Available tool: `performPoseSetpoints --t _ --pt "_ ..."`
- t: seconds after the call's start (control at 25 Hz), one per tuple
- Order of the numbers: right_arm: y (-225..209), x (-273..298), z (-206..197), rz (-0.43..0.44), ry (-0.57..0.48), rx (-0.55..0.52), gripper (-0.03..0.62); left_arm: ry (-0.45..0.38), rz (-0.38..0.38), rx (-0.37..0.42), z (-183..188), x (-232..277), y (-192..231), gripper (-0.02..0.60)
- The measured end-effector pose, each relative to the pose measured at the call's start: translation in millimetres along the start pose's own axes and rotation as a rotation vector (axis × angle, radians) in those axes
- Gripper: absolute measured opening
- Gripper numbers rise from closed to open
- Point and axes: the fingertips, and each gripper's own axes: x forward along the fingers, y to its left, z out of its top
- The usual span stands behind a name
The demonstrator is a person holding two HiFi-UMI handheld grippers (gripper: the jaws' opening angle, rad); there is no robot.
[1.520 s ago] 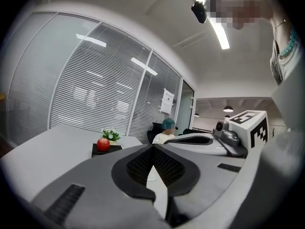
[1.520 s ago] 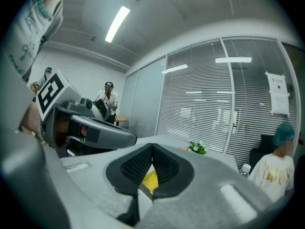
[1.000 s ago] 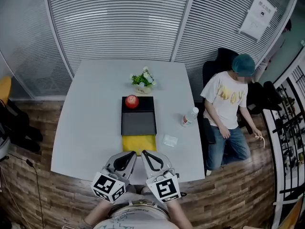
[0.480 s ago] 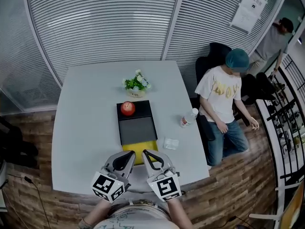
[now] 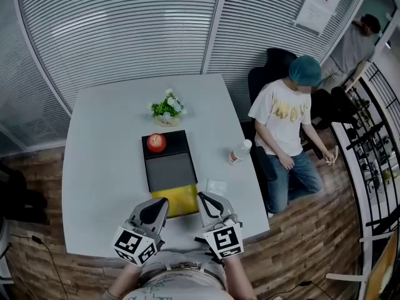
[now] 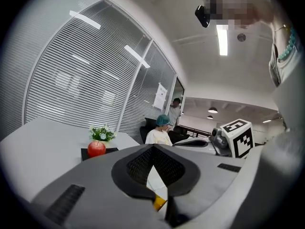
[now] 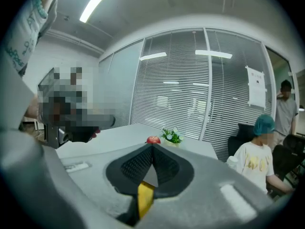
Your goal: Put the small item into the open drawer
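A black drawer unit stands mid-table with its yellow drawer pulled open toward me. The small item, a clear flat packet, lies on the white table just right of the drawer. My left gripper hovers at the drawer's near left corner, my right gripper at its near right corner, close to the packet. Both are shut with nothing between the jaws. In the left gripper view the left gripper points toward the apple. The right gripper shows a yellow strip of drawer below its tips.
A red apple sits on the unit's top, a small potted plant behind it. A plastic bottle stands near the right edge. A seated person is beside the table, another person stands further back.
The head view has swung, so the table sits lower and more to the left. The two grippers have drawn slightly apart, the right one moving right toward the packet. Both stayed shut.
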Motion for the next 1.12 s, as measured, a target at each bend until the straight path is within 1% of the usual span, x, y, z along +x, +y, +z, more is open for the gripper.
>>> performPoseSetpoints --t 0.08,0.2,0.36,0.68,0.96,1.12 --pt "-10.8 -3.7 0.7 0.005 0.004 -0.004 0.003 -0.003 0.015 -0.012 1.1 4.3 -3.6 -0.003" --pt "-25.0 -8.1 4.4 0.017 0.007 -0.009 0.003 -0.001 0.025 -0.009 3.6 13.2 -13.0 -0.003" --pt "-40.7 -10.6 -1.1 0.035 0.002 -0.02 0.003 -0.011 0.041 -0.007 7.0 25.6 -22.9 -0.003" --pt "-59.2 -11.5 -13.3 0.047 0.021 -0.018 0.003 -0.011 0.051 -0.002 7.1 40.0 -33.0 -0.004" --pt "-89.6 -6.2 -47.1 0.009 0.105 -0.003 0.003 -0.008 0.073 -0.006 5.6 45.0 -30.1 -0.003" --pt "-103.3 -0.6 -74.1 -0.011 0.19 0.001 0.003 -0.001 0.077 -0.004 4.5 42.7 -30.5 -0.003"
